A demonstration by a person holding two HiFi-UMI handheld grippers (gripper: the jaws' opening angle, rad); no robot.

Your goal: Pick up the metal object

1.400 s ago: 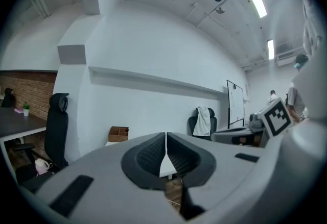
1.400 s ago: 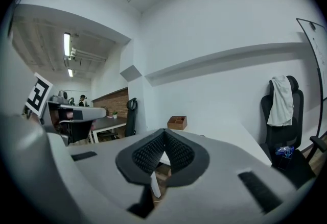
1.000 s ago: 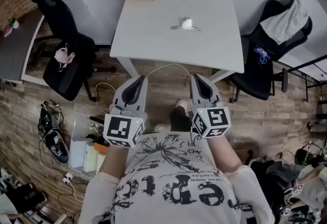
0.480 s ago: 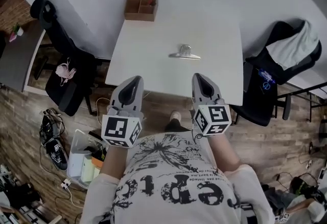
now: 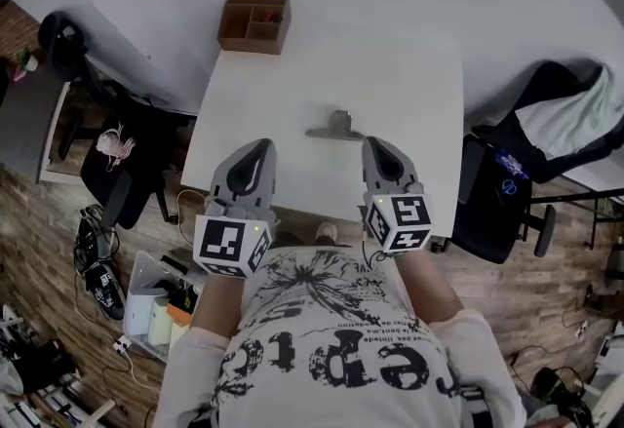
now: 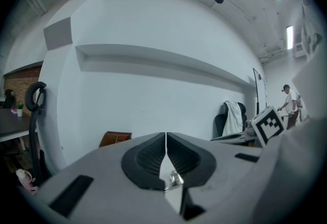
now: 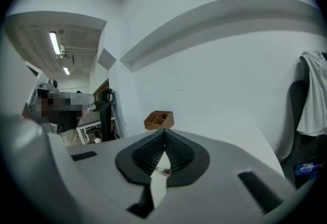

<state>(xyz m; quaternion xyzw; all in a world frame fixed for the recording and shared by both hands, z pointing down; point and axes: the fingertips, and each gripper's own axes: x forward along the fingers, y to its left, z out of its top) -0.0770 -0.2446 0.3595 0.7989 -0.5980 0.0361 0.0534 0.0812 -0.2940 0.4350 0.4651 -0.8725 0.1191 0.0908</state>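
Hovering over table (image 5: 292, 75) edge | left gripper (image 5: 255, 151) — jaws together, empty | right gripper (image 5: 376, 147) — jaws together, empty | metal object (image 5: 336, 128) lies just ahead of right gripper, untouched

Low in the head view is a white short-sleeved T-shirt (image 5: 331, 348) with black lettering and a sketchy black print, and above it the left gripper (image 5: 260, 145) and right gripper (image 5: 376, 143), rounded pale-grey shells with black ribbed pads (image 6: 148, 159), each bearing a cube (image 5: 232, 245) with black-and-white square markers.

Silvery metal object (image 5: 336, 127) on white table (image 5: 255, 95)
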